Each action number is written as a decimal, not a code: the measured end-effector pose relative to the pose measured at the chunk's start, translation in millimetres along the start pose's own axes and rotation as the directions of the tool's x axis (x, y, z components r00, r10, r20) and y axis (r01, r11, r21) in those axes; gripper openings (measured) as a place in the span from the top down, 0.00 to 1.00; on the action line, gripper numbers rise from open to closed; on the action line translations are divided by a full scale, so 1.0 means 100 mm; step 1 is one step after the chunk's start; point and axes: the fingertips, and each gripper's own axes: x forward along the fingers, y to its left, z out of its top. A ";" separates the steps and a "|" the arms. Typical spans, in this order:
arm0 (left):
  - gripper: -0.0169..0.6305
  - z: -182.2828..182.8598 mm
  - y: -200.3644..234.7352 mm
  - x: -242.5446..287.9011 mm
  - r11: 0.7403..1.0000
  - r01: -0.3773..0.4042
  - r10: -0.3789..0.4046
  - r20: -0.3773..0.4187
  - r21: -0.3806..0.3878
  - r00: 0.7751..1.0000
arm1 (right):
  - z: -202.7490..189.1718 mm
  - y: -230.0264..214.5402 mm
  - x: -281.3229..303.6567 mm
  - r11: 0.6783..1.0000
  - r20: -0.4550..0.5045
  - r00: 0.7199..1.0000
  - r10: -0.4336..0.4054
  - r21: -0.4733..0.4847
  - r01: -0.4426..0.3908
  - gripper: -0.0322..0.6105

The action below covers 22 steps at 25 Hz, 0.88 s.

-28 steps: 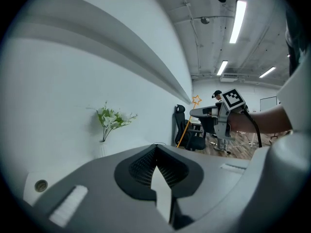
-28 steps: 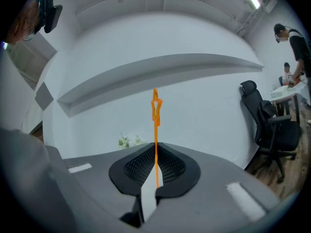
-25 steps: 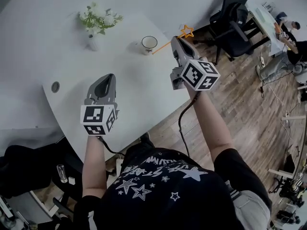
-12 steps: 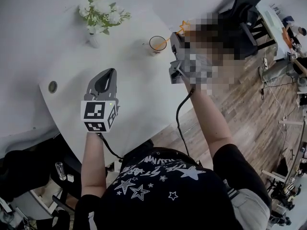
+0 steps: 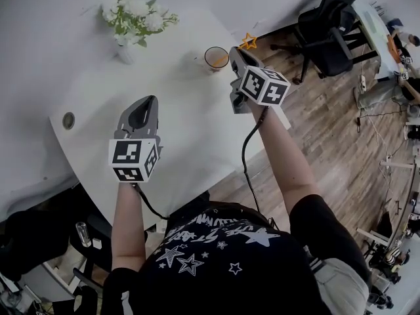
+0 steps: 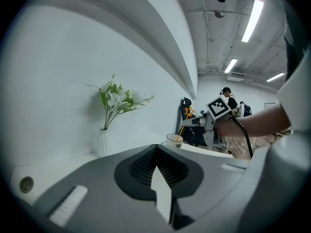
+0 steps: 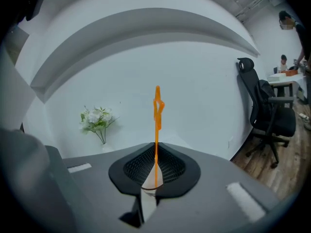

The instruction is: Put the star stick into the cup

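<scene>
Hidden shaft: in the head view the right gripper (image 5: 235, 52) is covering the shaft of the star stick (image 7: 157, 130); only the star is showing past it.
Hidden cup: in the right gripper view the jaws are blocking most of the cup (image 6: 174, 141); a sliver of rim is peeking through.
Stick's lower end: dipping into the cup's mouth; its depth is unclear.
Cup: standing near the far right corner of the desk (image 5: 184, 130), the stick leaning out over its rim.
Right gripper: clamping the stick, star uppermost.
Left gripper (image 5: 147, 102): jaws pressing together, empty, hovering over the desk's middle.
Vase (image 5: 125, 52): holding white flowers (image 5: 134, 15) by the far edge.
</scene>
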 end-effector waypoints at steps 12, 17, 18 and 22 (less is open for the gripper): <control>0.97 -0.10 -0.08 -0.08 1.000 0.001 -0.001 -0.021 0.003 1.000 | -0.10 -0.31 0.00 0.993 -0.043 0.993 -0.112 -0.029 0.111 0.78; 0.97 -0.11 -0.10 -0.14 1.000 -0.015 0.014 -0.019 -0.013 1.000 | -0.18 -0.37 -0.08 0.993 -0.062 0.991 -0.116 -0.018 0.115 0.74; 0.97 -0.11 -0.11 -0.16 1.000 -0.019 0.019 -0.019 -0.017 1.000 | -0.20 -0.37 -0.10 0.994 -0.067 0.992 -0.111 -0.015 0.111 0.74; 0.97 -0.10 -0.18 -0.25 0.999 -0.030 0.030 -0.013 -0.026 0.999 | -0.27 -0.35 -0.24 0.995 -0.077 0.992 -0.103 -0.003 0.103 0.74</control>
